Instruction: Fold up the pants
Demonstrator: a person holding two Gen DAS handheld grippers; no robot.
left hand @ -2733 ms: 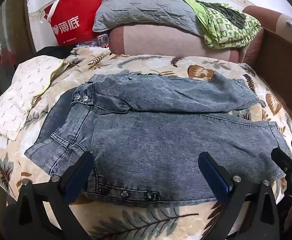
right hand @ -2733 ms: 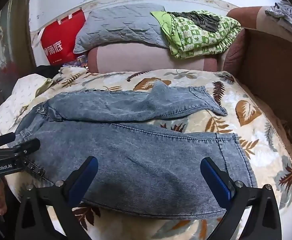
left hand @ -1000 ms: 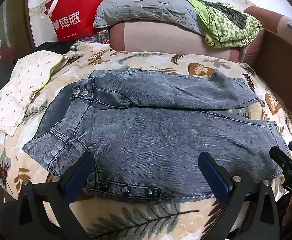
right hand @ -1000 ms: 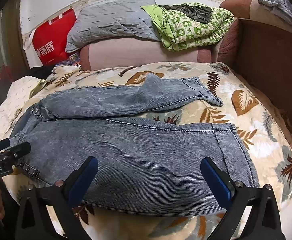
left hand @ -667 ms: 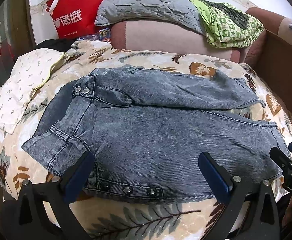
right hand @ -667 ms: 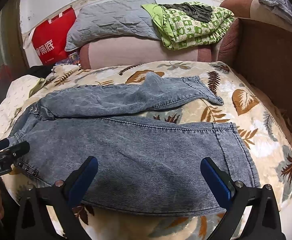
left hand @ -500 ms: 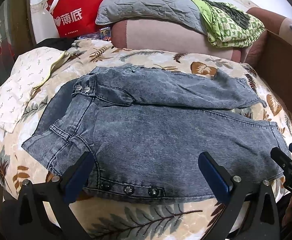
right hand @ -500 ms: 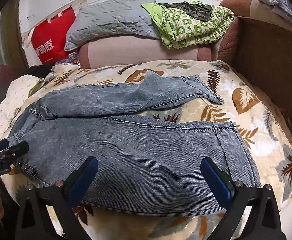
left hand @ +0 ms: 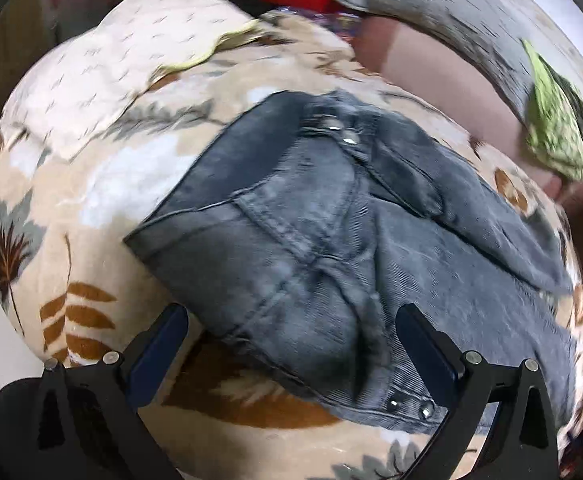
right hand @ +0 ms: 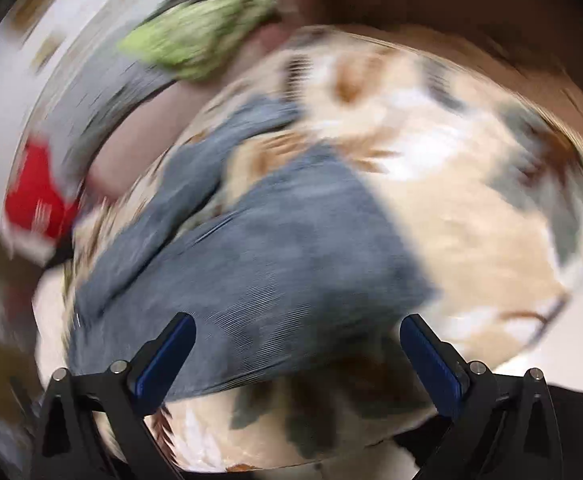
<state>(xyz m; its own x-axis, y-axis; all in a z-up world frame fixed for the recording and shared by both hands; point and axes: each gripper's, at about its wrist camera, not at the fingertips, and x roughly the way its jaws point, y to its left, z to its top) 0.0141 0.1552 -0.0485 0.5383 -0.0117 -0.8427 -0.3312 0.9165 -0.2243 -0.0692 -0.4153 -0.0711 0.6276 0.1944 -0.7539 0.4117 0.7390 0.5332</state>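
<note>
Soft, heavy denim pants [left hand: 331, 240] on the bed [left hand: 71, 200], best gripped at waistband and hem; left gripper [left hand: 291, 344] and right gripper [right hand: 297, 348] fingers apart, empty.

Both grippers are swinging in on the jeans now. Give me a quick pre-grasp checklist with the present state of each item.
1. Left gripper open: ok, fingers spread wide, nothing between them.
2. Right gripper open: ok, also empty.
3. Left aimed at the waistband: ok, the jeans waist corner with snap buttons lies between its fingers.
4. Right aimed at the leg hem: cannot tell exactly, that view is heavily motion-blurred; denim does fill the gap.
5. Jeans flat on the leaf-print blanket: ok on the waist side.
6. Far leg lying straight: cannot tell.
</note>
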